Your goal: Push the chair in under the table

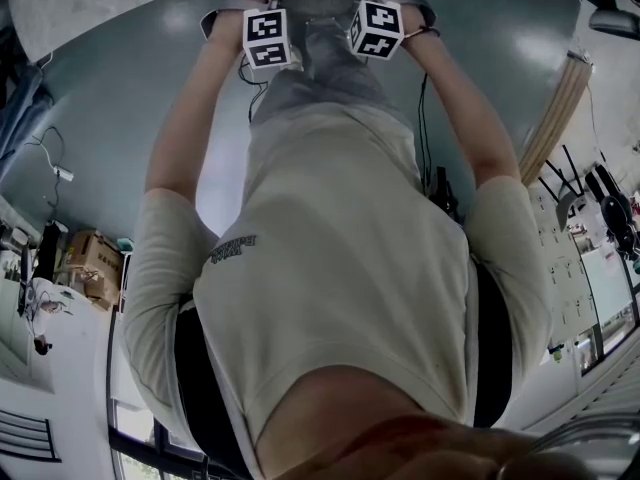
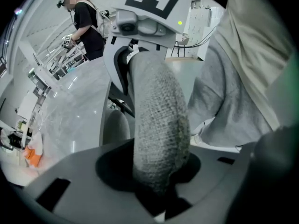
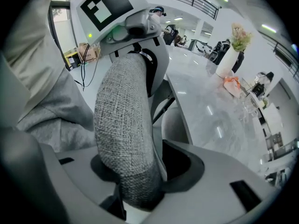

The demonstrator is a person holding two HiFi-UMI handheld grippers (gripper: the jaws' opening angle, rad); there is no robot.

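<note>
Straddles the chair backrest [image 2: 161, 125] with the left gripper [image 2: 159, 192]: jaws partly apart, grey woven top edge standing upright between them, dark slack on either side of the fabric, no clamp on it. Does the same with the right gripper [image 3: 135, 195], set a little wider, with the backrest lying toward the side nearer the grey trousers [image 3: 51, 111] and a clear gap on the side toward the table [image 3: 210, 111]. Holds both grippers side by side along that same top edge, each looking along the fabric at the other's marker cube. Points both steeply down, arms stretched out past the torso in the head view. Puts the backrest between the trousers and the pale marbled tabletop, with the table's edge just beyond the fabric. Shows, farther out on the table, a white vase with flowers [image 3: 230, 59]. Shows, well beyond that, a person in black [image 2: 86, 24] standing at the far end.
</note>
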